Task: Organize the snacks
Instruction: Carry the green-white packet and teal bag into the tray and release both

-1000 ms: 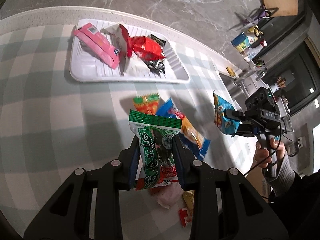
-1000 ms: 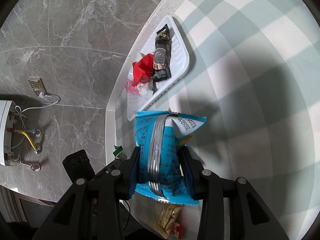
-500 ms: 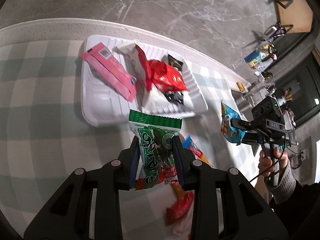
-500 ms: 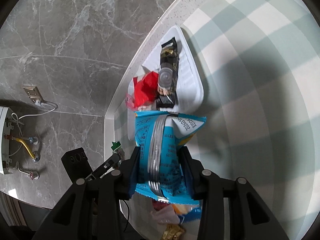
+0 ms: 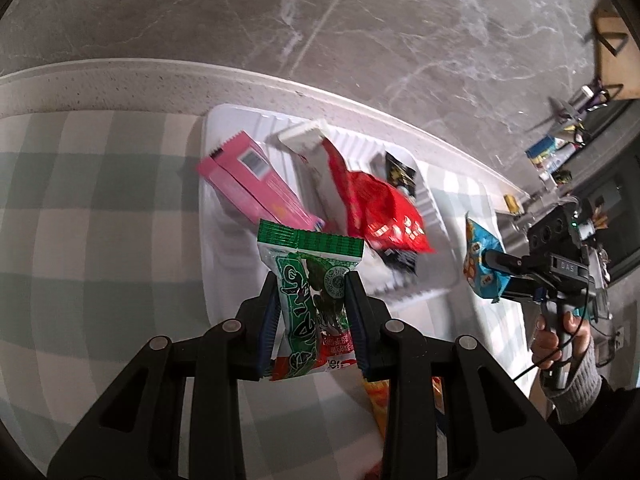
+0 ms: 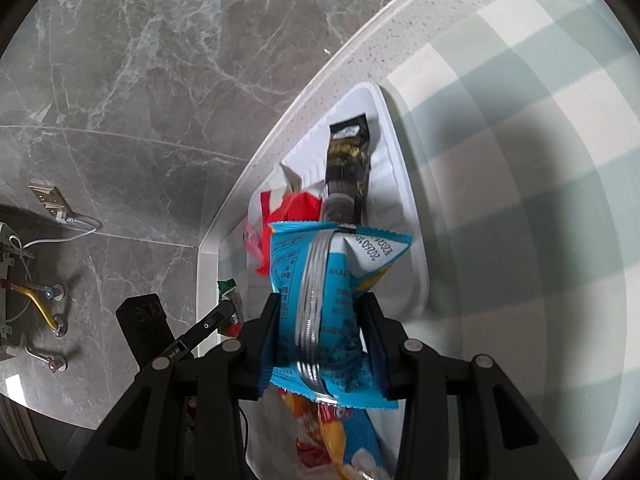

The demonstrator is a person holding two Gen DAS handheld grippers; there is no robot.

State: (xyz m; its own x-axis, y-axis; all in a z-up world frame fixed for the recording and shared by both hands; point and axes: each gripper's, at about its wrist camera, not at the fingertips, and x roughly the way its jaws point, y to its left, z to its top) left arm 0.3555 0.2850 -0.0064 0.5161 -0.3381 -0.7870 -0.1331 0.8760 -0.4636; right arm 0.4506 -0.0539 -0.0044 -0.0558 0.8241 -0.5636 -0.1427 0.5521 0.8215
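- While it hovers over the white tray (image 5: 224, 280), the left gripper (image 5: 313, 301) has its jaws closed narrowly on a green snack packet (image 5: 310, 280).
- The right gripper (image 6: 320, 320) has its jaws clamped on a blue snack packet (image 6: 328, 280) above the tray's near end on the checked worktop (image 6: 540, 200).

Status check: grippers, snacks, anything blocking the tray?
Left gripper shut on green packet. Right gripper shut on blue packet. White tray holds snacks; nothing blocking.
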